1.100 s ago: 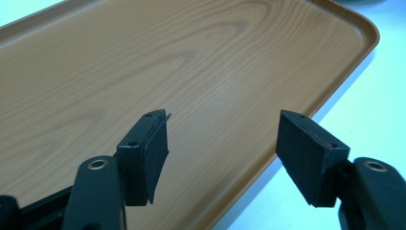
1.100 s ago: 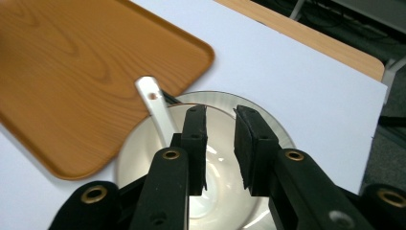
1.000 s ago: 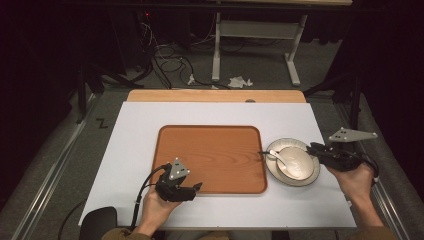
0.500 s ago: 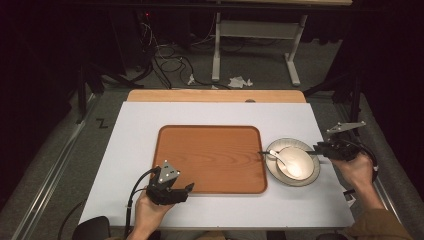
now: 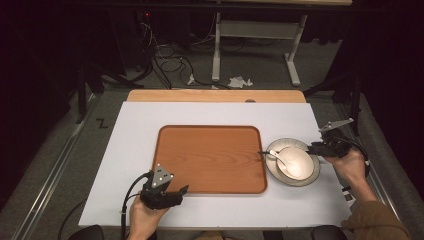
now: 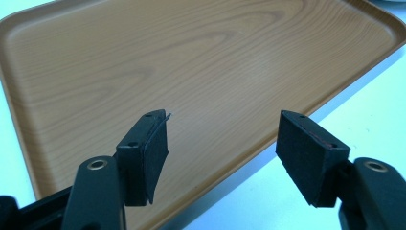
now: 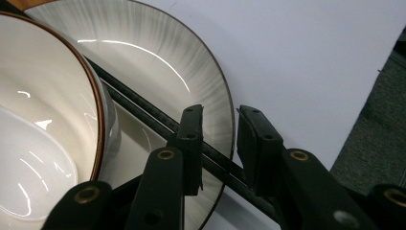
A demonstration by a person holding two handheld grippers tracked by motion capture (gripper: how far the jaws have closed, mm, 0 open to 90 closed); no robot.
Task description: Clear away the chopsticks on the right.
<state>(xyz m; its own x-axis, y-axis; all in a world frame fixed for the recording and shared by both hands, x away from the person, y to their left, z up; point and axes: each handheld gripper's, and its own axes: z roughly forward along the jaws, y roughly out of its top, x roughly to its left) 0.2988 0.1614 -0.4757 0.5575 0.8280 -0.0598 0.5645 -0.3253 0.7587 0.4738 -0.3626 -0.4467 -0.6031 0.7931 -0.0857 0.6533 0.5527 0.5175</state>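
Observation:
A brown wooden tray (image 5: 210,157) lies in the middle of the white table. My left gripper (image 5: 182,190) hovers open at its near left edge, and in the left gripper view the gripper (image 6: 222,143) has nothing between its pads above the tray (image 6: 191,62). Right of the tray a white bowl (image 5: 295,162) with a spoon (image 5: 276,156) sits on a grey plate (image 5: 312,175). Dark chopsticks (image 7: 139,103) lie across the plate (image 7: 158,57) beside the bowl (image 7: 43,120). My right gripper (image 7: 220,139) stands just over them at the plate's right rim, jaws narrowly apart, as the high view shows the gripper (image 5: 312,147).
The white tabletop (image 5: 140,130) has bare room left of and beyond the tray. A wooden strip (image 5: 215,96) runs along the far edge. Past it the floor holds cables (image 5: 165,65) and a desk frame (image 5: 260,30). The table's right edge lies close to my right hand.
My left gripper has drawn back a little toward the front left. My right gripper has moved left, closer over the plate's rim and the chopsticks.

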